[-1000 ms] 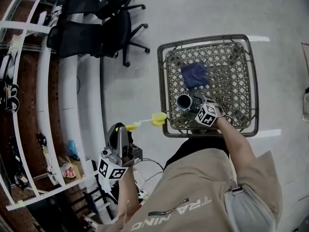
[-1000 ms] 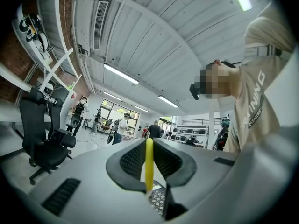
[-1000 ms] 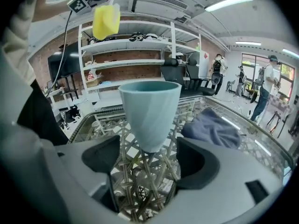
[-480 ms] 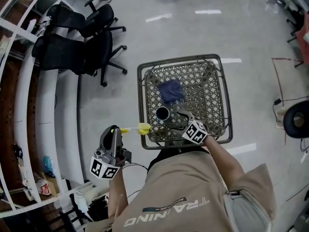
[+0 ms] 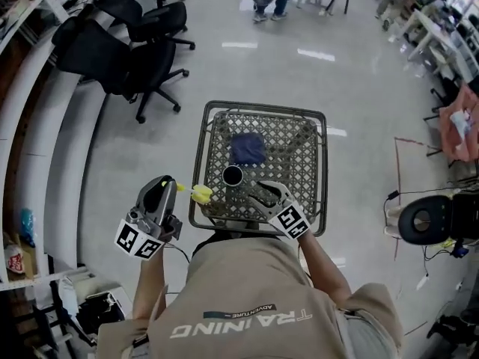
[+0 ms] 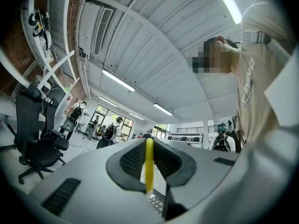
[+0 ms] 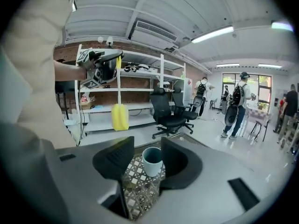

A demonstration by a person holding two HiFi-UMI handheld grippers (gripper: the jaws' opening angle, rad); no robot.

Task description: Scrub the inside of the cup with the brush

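Observation:
A pale blue cup (image 5: 233, 176) stands upright on the wire mesh table (image 5: 303, 137). My right gripper (image 5: 254, 189) is just behind the cup at the table's near side. In the right gripper view the cup (image 7: 152, 161) stands between the closing jaws of that gripper (image 7: 147, 146), with a gap still showing on the left side. My left gripper (image 5: 153, 208) is left of the table, shut on the yellow brush (image 5: 200, 194), whose head reaches the table's left edge. The brush handle (image 6: 149, 164) is pinched between that gripper's (image 6: 149, 148) pads.
A dark blue cloth (image 5: 248, 148) lies on the mesh beyond the cup. Black office chairs (image 5: 123, 47) stand to the far left by white shelving (image 5: 34, 163). A round stool (image 5: 428, 219) is at the right. People stand far off on the floor.
The head view has swung, so the table now sits lower and more central. The right gripper's jaws have narrowed round the cup. The left gripper still holds the brush by the table's left edge.

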